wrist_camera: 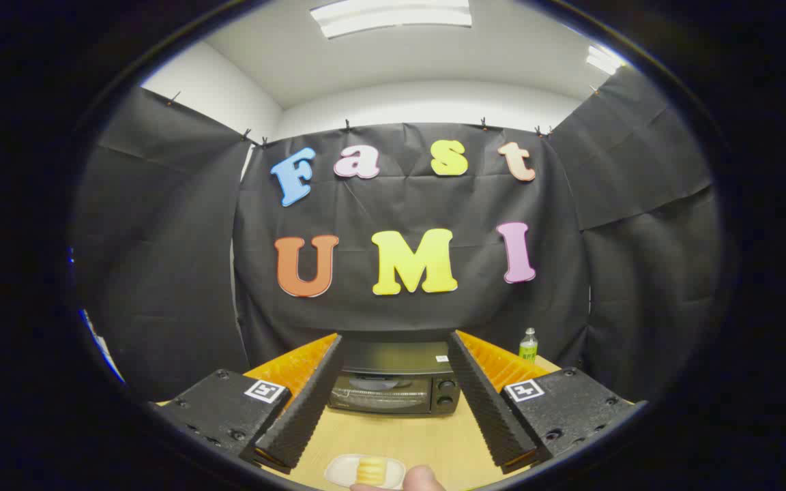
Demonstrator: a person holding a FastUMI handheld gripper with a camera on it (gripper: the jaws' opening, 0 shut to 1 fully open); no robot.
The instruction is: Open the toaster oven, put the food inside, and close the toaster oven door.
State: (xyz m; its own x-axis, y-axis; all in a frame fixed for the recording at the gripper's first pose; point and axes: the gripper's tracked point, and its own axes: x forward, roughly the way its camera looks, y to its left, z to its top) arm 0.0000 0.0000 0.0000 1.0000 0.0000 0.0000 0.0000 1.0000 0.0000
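Gripper point(393, 341) released, toaster oven point(393, 385) ahead between its fingers, food point(370, 470) below.

Your black box-shaped toaster oven point(393, 385) with a glass door stands upright on the light wooden table point(434, 440), against the booth's black cloth wall. Door shut; a rack shows dimly through the glass. Two round black knobs sit stacked on its right side. You see it between your spread fingers point(475, 395), beyond their tips, untouched. The food, a ridged yellow piece point(371, 470), lies on a small white oval dish point(342, 470) on the table, near you, well apart from the oven.
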